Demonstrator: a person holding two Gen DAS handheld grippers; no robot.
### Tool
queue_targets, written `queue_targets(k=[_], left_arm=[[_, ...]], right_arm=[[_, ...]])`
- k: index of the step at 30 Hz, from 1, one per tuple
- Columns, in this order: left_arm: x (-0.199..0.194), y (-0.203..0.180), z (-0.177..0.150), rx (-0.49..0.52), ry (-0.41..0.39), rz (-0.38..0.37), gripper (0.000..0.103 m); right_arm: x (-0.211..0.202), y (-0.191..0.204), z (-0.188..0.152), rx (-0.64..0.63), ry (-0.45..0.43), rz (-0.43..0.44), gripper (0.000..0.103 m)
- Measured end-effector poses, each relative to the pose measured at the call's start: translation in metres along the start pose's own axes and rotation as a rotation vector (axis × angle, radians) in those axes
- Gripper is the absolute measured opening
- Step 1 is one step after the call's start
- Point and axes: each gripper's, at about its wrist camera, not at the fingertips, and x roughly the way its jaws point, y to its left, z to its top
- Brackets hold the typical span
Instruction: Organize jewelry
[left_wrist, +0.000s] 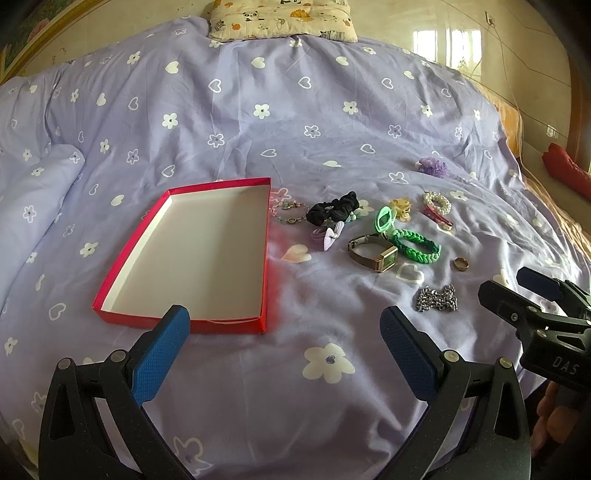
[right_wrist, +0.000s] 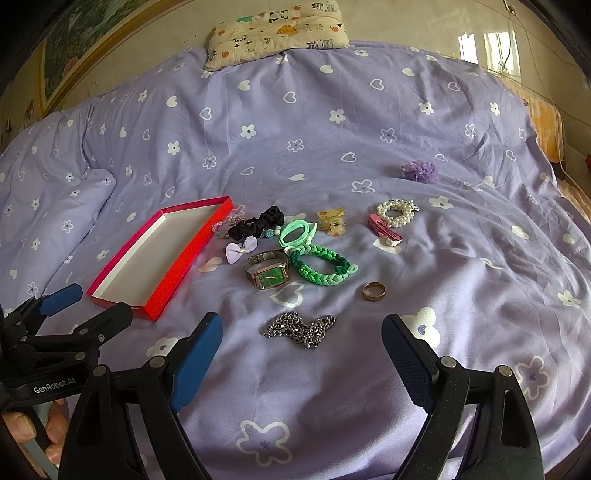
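An empty red box (left_wrist: 258, 258) with a white inside lies on the bed; it also shows in the right wrist view (right_wrist: 162, 291). To its right lie several pieces: a black scrunchie (left_wrist: 334, 208), a green-faced watch (right_wrist: 267, 273), a green braided bracelet (right_wrist: 321, 267), a ring (right_wrist: 374, 291), a silver chain (right_wrist: 301, 328), a pearl bracelet (right_wrist: 396, 213) and a purple flower tie (right_wrist: 421, 171). My left gripper (left_wrist: 286, 325) is open and empty near the box's front edge. My right gripper (right_wrist: 301, 332) is open and empty, just short of the chain.
A purple floral quilt (left_wrist: 258, 110) covers the bed. A printed pillow (left_wrist: 280, 18) lies at the far end. A folded quilt roll (left_wrist: 37, 184) lies at the left. The bed's right edge (left_wrist: 546, 206) drops off beside a red object (left_wrist: 565, 173).
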Motion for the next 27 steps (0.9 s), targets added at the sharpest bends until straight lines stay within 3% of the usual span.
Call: queue_targets(k=[27], left_arm=[[0.0026, -0.0002, 0.0001, 0.001, 0.004, -0.006, 0.103]], right_arm=[[0.0, -0.0008, 0.001, 0.016, -0.002, 0.014, 0.089]])
